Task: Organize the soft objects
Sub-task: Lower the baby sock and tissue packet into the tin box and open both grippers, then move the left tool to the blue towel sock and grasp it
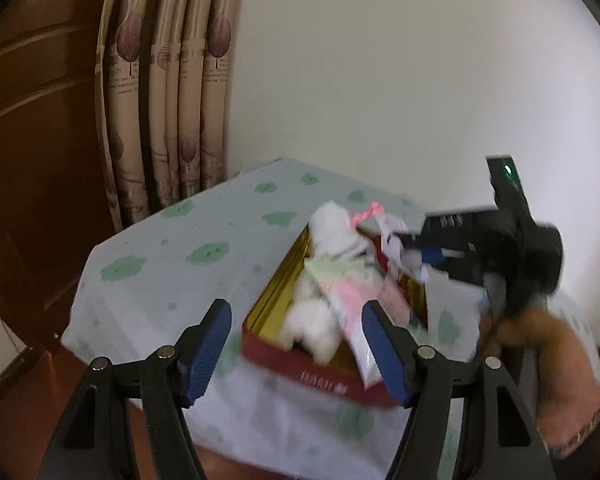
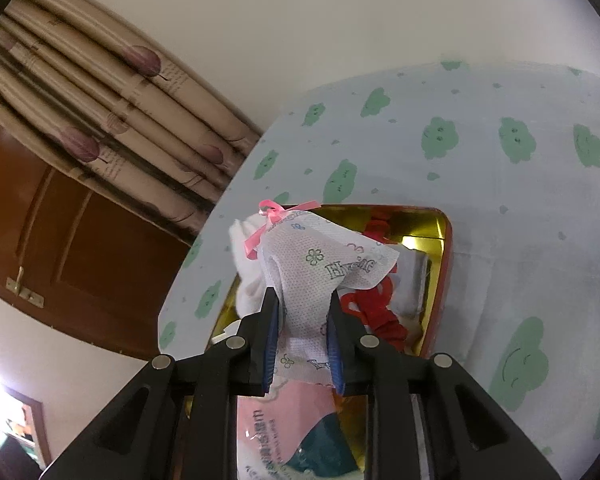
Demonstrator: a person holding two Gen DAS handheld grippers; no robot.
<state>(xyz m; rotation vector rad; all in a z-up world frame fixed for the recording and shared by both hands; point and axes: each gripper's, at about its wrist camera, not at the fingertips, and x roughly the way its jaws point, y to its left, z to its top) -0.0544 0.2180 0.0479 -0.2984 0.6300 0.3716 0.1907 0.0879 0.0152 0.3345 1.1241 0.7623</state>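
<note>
Your right tongs [image 2: 302, 338] pinch the printed pouch [image 2: 320, 268] w/ pink ribbon over the tin [image 2: 446, 240]; lower it in beside the red cloth [image 2: 374, 308] before letting go. Left tongs [image 1: 296, 354] open, empty.

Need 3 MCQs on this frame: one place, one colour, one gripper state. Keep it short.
1. Where is the red tin?
A. On the cloud-print tablecloth
B. On the floor
C. On a chair

2. What colour is the ribbon on the white printed pouch?
A. Green
B. Pink
C. Black

3. How do the two grippers stand?
A. Both open and empty
B. Left shut on the pouch, right open
C. Right gripper shut on the pouch, left gripper open

Key: 1 A, the tin sits on the cloth with green clouds. 2 B, the bow at the pouch's neck is pink. 3 C, the right pads pinch the pouch fabric while the left fingers stand wide apart with nothing gripped.
</note>
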